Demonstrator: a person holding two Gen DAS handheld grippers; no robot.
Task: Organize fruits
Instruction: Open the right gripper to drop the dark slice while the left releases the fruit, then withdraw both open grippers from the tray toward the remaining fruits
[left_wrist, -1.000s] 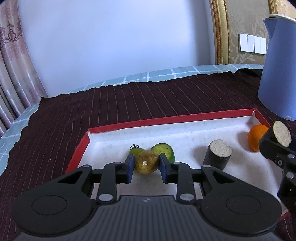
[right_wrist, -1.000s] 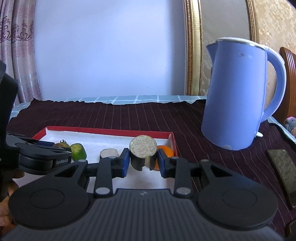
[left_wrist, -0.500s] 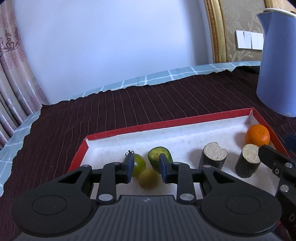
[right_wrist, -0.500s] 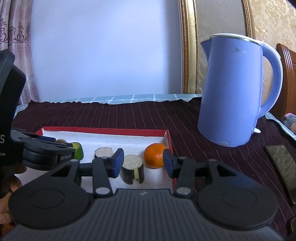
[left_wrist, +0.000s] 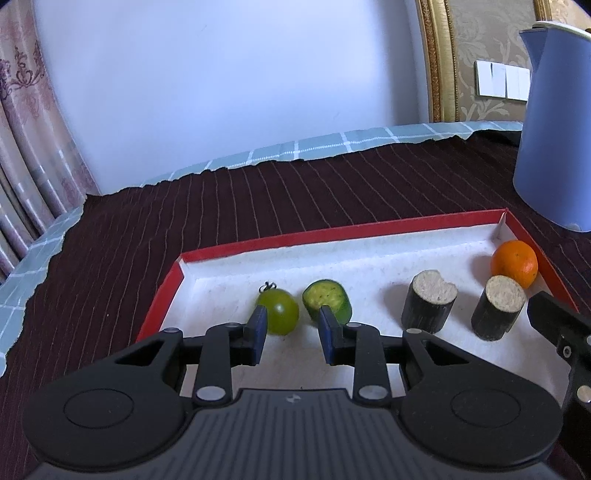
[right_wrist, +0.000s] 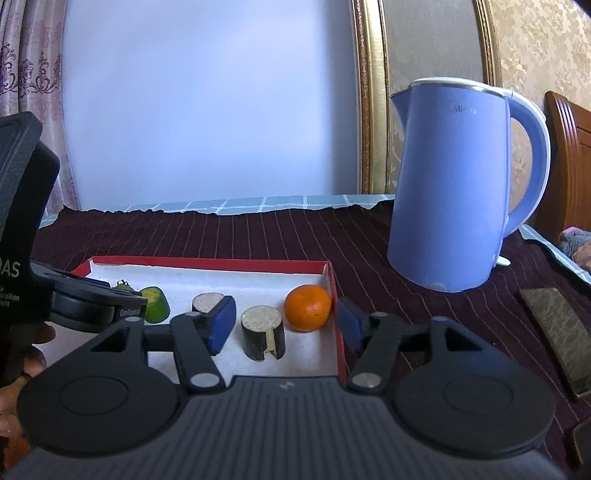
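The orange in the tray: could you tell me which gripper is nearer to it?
Right. The right gripper has the orange just beyond its open jaws; the left gripper sits across the tray, by the green tomato.

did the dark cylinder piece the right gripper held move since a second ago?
Yes. The dark cylindrical piece went from raised in the gripper down onto the red-rimmed tray, beside the orange.

Background stuff on the table

Blue kettle sits on a dark striped cloth; gold frame, pink curtain, wall switches, and a dark flat slab.
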